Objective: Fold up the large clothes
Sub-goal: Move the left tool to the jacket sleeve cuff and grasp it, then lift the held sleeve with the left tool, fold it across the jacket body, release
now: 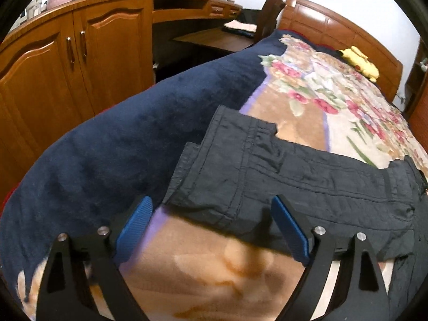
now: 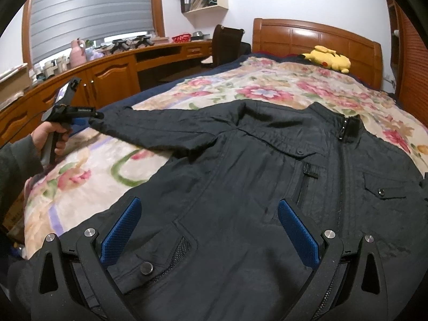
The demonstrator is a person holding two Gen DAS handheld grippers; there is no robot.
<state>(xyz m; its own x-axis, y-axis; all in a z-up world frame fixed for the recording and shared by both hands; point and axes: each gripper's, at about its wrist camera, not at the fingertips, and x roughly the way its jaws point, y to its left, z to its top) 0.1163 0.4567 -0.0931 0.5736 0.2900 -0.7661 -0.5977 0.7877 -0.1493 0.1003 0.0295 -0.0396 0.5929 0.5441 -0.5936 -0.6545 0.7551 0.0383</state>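
A black jacket [image 2: 240, 176] lies front up on the floral blanket, zipper and collar toward the headboard. Its left sleeve [image 1: 267, 165] stretches out sideways, and the cuff end [image 1: 203, 187] sits between and just ahead of the wide-set blue pads [image 1: 136, 222] of my left gripper [image 1: 211, 214], which is open. The pads do not press on the cloth. In the right wrist view a hand [image 2: 50, 139] holds that left gripper [image 2: 96, 115] at the sleeve's tip. My right gripper [image 2: 210, 219] hovers open over the jacket's lower front, above a buttoned pocket [image 2: 149, 264].
The floral blanket [image 2: 214, 91] with its dark blue border [image 1: 120, 139] covers the bed. A yellow plush toy [image 2: 327, 58] rests by the wooden headboard [image 2: 315, 34]. Wooden cabinets [image 1: 67, 61], a desk and a dark chair [image 2: 227, 42] stand along the left.
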